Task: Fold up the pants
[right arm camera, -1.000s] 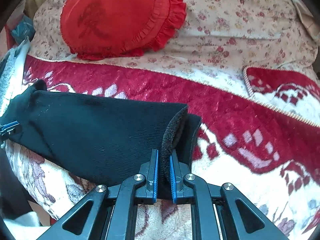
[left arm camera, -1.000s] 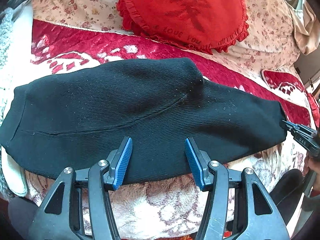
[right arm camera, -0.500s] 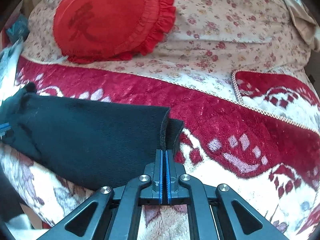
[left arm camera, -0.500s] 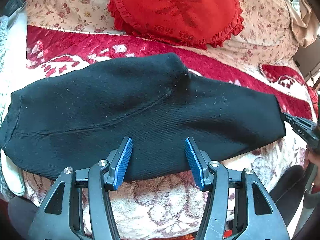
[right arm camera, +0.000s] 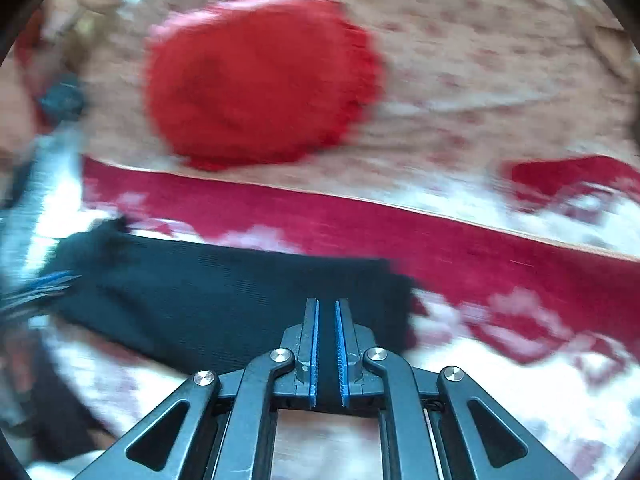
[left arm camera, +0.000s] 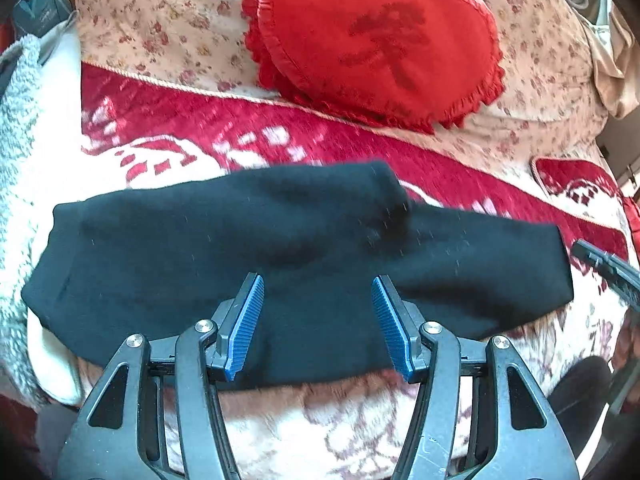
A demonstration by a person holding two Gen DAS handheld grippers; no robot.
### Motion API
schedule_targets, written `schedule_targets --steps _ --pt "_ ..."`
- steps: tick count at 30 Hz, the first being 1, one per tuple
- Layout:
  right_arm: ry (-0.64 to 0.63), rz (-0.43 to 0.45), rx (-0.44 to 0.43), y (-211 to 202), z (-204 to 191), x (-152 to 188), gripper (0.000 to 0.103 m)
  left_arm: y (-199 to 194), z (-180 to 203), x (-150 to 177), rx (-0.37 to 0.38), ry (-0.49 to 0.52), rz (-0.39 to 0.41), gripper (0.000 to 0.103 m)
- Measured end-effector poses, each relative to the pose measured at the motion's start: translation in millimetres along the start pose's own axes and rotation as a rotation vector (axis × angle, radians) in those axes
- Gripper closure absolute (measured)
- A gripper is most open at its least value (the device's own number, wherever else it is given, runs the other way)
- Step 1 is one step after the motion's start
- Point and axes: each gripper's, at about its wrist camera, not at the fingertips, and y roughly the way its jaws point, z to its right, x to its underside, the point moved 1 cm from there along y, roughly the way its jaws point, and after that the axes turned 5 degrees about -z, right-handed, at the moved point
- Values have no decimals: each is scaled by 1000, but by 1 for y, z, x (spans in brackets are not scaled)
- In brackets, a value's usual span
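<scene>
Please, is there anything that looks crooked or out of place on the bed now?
Only a small thing: the black pants lie flat across the blanket, but their far edge is uneven. A corner pokes out near the middle, toward the red pillow. Nothing looks spilled or damaged.

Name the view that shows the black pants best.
The left wrist view: the black pants lie in full length, fairly sharp, on the blanket. The right wrist view shows only one blurred end.

The black left gripper with blue ribbed pads (left arm camera: pixel 318 320) tilts downward, jaws opening wide, empty. The matching right gripper (right arm camera: pixel 327 350) tilts downward, jaws opening slightly.
</scene>
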Motion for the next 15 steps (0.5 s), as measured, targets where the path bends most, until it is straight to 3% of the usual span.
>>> schedule_targets --steps 2,4,11,14,15 --pt "-40 6 -144 12 -29 -8 84 5 1 -9 -25 7 7 47" --pt "-95 -3 -208 28 -59 -17 76 15 -1 -17 -72 -1 -10 47" --pt "-206 -22 -347 86 -159 -64 76 13 -42 -12 -126 -96 18 47" --pt "-259 -64 -342 112 -184 -74 77 18 -54 -13 -164 -102 21 47" --pt "-290 -79 -320 123 -194 -75 86 21 -56 -14 -173 -103 15 47"
